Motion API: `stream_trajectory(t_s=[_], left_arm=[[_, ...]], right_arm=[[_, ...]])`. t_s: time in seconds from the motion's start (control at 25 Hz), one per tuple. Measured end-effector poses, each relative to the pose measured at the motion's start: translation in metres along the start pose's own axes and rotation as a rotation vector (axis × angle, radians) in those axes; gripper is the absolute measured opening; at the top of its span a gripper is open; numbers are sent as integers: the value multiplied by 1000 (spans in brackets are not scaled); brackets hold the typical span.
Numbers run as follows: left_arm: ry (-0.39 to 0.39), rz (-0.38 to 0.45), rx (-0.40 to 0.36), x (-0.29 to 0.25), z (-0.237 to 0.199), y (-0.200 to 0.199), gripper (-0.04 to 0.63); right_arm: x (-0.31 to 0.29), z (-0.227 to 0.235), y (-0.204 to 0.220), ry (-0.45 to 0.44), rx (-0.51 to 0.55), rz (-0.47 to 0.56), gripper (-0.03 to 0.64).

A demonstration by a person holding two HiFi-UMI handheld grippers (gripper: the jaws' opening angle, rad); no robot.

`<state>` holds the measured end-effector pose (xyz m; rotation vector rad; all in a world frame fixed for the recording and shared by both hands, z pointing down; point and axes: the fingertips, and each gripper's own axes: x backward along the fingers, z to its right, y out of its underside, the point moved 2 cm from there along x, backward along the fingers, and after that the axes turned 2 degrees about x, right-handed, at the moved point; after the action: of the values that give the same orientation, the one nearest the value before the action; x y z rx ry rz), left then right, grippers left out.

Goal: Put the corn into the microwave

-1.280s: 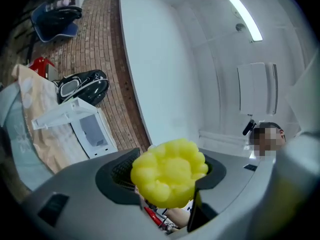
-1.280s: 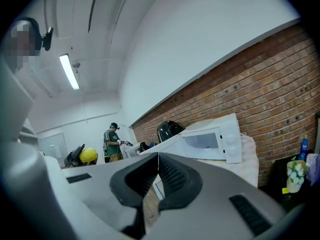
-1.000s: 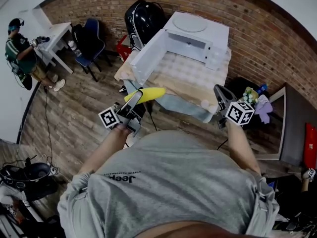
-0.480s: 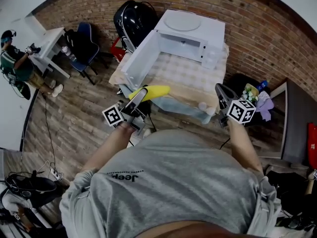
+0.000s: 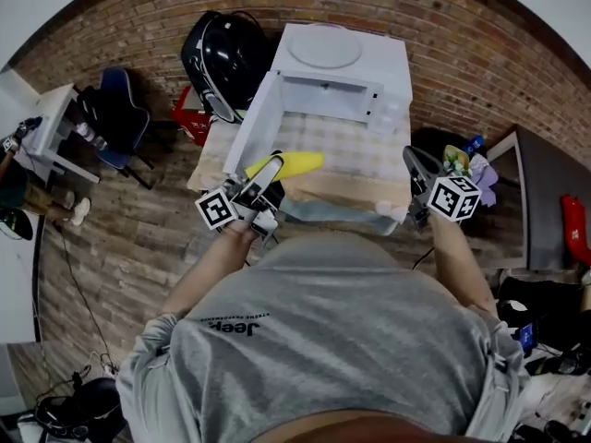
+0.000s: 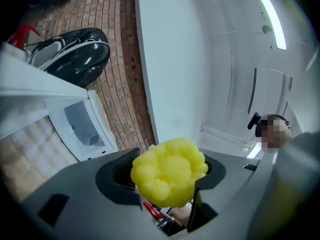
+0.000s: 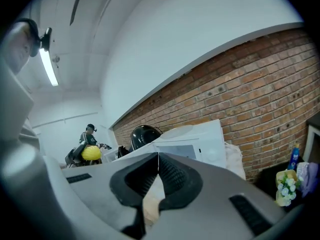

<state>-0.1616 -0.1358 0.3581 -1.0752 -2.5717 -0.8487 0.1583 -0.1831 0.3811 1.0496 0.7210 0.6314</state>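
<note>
In the head view the yellow corn sticks out of my left gripper, which is shut on it over the table's front left edge. Just beyond stands the white microwave with its door swung open to the left. In the left gripper view the corn's end fills the gap between the jaws, with the microwave at the lower left. My right gripper hovers by the table's right front corner; its jaws meet with nothing between them. The right gripper view also catches the corn and the microwave.
The microwave sits on a table with a checked cloth against a brick wall. A black bag and a red item lie left of the table. A blue chair and a white desk stand far left; flowers at the right.
My left gripper has carried the corn forward, closer to the open microwave door and over the table edge. The right gripper has stayed near the table's right corner.
</note>
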Motion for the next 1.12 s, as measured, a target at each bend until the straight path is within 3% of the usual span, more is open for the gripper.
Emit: stream_trajectory(t_s=[0.2,0.48,0.8,1.12], left_arm=[[32,-100,-1,-12,-23,-47,275],[84,-195,12,-27,-45,-81,275],[27,-132,34,-40,-66,-85,270],[-119,61,16,-74,-108,-30,268]], right_arm=[[-52,-19,-16,54,10,-8,18],[-123,-41,-18,55,18,-75,18],[-159,-33,-25,-14,48,-139,18],[-120,22,-21,-199,148,-172,18]])
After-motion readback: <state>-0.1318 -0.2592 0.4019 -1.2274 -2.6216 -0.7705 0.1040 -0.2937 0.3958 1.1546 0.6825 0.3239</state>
